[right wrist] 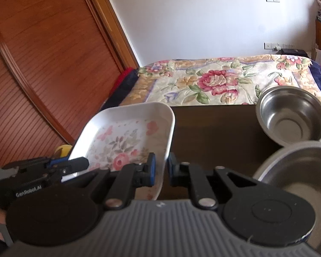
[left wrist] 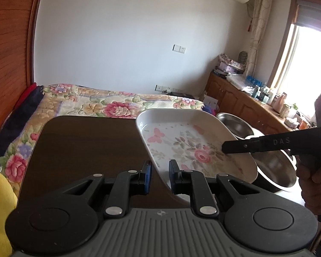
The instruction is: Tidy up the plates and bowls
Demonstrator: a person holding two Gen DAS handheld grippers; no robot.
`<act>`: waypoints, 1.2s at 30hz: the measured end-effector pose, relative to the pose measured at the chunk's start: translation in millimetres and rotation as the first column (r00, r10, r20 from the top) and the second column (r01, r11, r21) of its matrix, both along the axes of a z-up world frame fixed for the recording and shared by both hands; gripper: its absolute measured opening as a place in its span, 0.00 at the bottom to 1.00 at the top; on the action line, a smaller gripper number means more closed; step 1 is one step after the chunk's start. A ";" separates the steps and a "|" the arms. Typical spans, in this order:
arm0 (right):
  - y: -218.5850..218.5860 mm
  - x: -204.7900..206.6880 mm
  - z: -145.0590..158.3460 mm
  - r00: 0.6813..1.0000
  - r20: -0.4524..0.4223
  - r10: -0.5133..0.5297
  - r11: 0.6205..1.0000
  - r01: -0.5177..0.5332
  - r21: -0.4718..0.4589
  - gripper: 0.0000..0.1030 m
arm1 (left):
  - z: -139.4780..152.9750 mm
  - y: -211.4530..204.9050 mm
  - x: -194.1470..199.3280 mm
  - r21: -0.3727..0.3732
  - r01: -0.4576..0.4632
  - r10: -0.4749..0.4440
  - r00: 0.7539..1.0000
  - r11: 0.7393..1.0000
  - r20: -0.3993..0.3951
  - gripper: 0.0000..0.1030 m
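Both tongs, left [left wrist: 159,176] and right [right wrist: 161,169], pinch the floral plate's [left wrist: 182,141] opposite rims, nearly closed. Keep it level. Clear the steel bowls [right wrist: 293,120] before lowering onto the counter [right wrist: 214,132].

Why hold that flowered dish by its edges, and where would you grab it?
By the raised rim, from two opposite sides. The flowered dish is wide and shallow, so only its thin rim fits between jaws. Here the left gripper and right gripper each pinch a rim, holding it tilted above the table.
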State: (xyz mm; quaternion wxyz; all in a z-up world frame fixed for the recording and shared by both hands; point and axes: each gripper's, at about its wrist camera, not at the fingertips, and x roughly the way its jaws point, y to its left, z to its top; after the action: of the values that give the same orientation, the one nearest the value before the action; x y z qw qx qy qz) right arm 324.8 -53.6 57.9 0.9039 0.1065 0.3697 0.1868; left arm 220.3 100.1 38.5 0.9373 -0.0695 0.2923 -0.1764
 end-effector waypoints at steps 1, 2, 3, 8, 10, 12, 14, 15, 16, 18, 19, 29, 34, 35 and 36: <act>-2.0 -5.6 1.1 1.000 0.005 0.002 1.000 -0.002 0.005 0.14 | 0.6 -1.9 -7.0 0.000 0.001 -0.001 1.000 1.000 0.004 0.44; -4.2 -10.9 1.9 1.000 0.008 0.002 1.000 -0.002 0.013 0.14 | 0.4 -3.2 -15.0 0.003 0.002 -0.002 1.000 1.000 0.011 0.44; -6.2 -17.2 2.4 1.000 0.012 0.005 1.000 -0.005 0.017 0.14 | -0.2 -4.6 -24.0 0.005 0.001 -0.001 1.000 1.000 0.017 0.44; -11.1 -44.5 1.0 0.999 0.027 0.020 0.999 -0.021 0.027 0.14 | -7.1 -6.0 -57.0 -0.008 -0.002 0.002 1.000 1.000 0.028 0.44; -11.3 -56.5 0.0 0.999 0.034 0.026 0.999 -0.027 0.029 0.14 | -12.0 -6.6 -68.2 -0.009 0.000 0.001 1.000 1.000 0.027 0.44; -9.8 -67.2 -1.6 0.999 0.038 0.033 0.999 -0.034 0.027 0.14 | -17.3 -8.4 -79.4 -0.007 0.003 -0.002 1.000 1.000 0.029 0.44; -10.2 -78.1 -5.8 0.998 0.043 0.039 0.999 -0.040 0.025 0.14 | -22.0 -10.6 -89.2 -0.005 0.005 -0.005 1.000 1.000 0.026 0.44; -10.7 -83.3 -8.7 0.998 0.046 0.042 0.999 -0.043 0.025 0.14 | -24.4 -11.6 -93.4 -0.005 0.006 -0.006 1.000 1.000 0.026 0.44; -10.9 -87.7 -10.3 0.998 0.046 0.044 0.999 -0.045 0.026 0.14 | -25.9 -12.7 -96.9 -0.006 0.008 -0.007 1.000 1.000 0.024 0.44; -13.1 -96.3 -13.7 0.998 0.043 0.047 0.998 -0.048 0.028 0.14 | -30.1 -12.6 -103.4 -0.009 0.009 -0.009 1.000 1.000 0.023 0.44; -14.9 -99.6 -16.4 0.998 0.041 0.048 0.998 -0.050 0.030 0.14 | -32.2 -12.5 -107.1 -0.012 0.010 -0.009 1.000 1.000 0.023 0.44; -18.9 -127.0 -24.1 0.997 0.049 0.059 0.998 -0.060 0.024 0.14 | -45.5 -14.8 -134.5 -0.015 0.008 -0.008 1.000 1.000 0.007 0.44; -17.8 -127.9 -23.1 0.996 0.055 0.064 0.998 -0.065 0.021 0.14 | -48.4 -16.5 -136.1 0.000 -0.004 0.004 1.000 1.000 0.008 0.44; -18.3 -129.3 -24.2 0.996 0.055 0.065 0.998 -0.066 0.019 0.14 | -50.1 -15.9 -136.0 -0.002 -0.007 0.007 1.000 1.000 0.004 0.44; -18.1 -128.6 -24.4 0.996 0.054 0.067 0.997 -0.068 0.018 0.14 | -51.8 -15.7 -135.2 -0.001 -0.011 0.011 1.000 1.000 0.000 0.44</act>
State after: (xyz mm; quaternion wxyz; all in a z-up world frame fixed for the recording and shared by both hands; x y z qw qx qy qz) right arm 196.2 -71.7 33.5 0.9054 0.0978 0.3473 0.2238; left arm 85.1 84.4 -13.3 0.9383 -0.0716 0.2918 -0.1713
